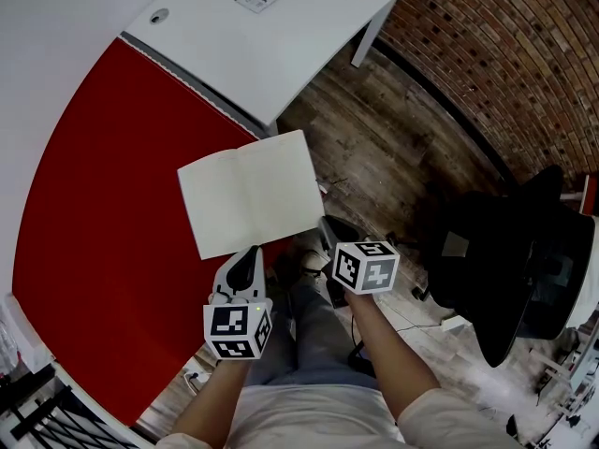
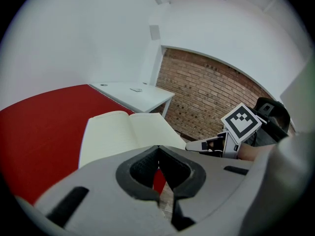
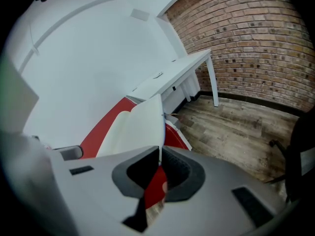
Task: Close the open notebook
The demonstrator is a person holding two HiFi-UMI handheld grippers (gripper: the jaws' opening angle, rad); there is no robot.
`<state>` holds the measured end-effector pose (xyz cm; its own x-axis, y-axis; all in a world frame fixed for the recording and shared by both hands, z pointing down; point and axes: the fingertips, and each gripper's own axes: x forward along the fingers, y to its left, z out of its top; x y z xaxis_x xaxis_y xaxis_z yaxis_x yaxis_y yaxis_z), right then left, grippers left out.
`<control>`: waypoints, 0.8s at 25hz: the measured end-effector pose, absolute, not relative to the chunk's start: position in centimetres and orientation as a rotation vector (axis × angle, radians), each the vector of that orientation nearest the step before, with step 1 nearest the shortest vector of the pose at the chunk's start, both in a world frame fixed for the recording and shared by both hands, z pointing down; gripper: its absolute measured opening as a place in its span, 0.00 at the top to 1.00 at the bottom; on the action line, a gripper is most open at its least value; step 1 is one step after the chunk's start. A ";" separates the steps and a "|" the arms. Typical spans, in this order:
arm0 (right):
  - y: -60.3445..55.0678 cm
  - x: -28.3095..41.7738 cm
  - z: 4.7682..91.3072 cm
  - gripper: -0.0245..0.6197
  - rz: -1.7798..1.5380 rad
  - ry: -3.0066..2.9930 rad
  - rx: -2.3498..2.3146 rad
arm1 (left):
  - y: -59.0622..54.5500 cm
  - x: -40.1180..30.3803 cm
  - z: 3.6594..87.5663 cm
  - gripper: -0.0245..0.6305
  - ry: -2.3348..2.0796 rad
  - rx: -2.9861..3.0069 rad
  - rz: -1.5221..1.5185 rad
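Soft, even room light, shadows faint; the notebook [image 1: 251, 204] glows pale. Both gripper views bend at black corners, foreground blurred.

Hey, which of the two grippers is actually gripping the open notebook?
The right gripper: its jaws pinch the right-hand edge of the notebook. The left gripper has its jaws together with nothing between them.
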<state>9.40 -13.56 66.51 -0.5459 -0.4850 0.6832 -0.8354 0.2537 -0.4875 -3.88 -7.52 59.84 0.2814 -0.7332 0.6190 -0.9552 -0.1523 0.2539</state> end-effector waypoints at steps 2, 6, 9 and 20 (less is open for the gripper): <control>-13.5 9.5 66.2 0.93 1.203 -2.139 1.206 | -7.4 -3.9 59.7 0.95 -1.514 1.946 0.471; -13.5 9.4 65.0 0.93 1.172 -2.159 1.214 | -7.3 -4.3 59.6 0.95 -1.526 1.942 0.470; -13.6 9.3 63.6 0.93 1.119 -2.174 1.221 | -7.2 -4.6 59.3 0.95 -1.534 1.939 0.460; -13.6 6.6 57.5 0.93 0.911 -2.242 1.202 | -6.8 -7.0 57.3 0.95 -1.589 1.926 0.406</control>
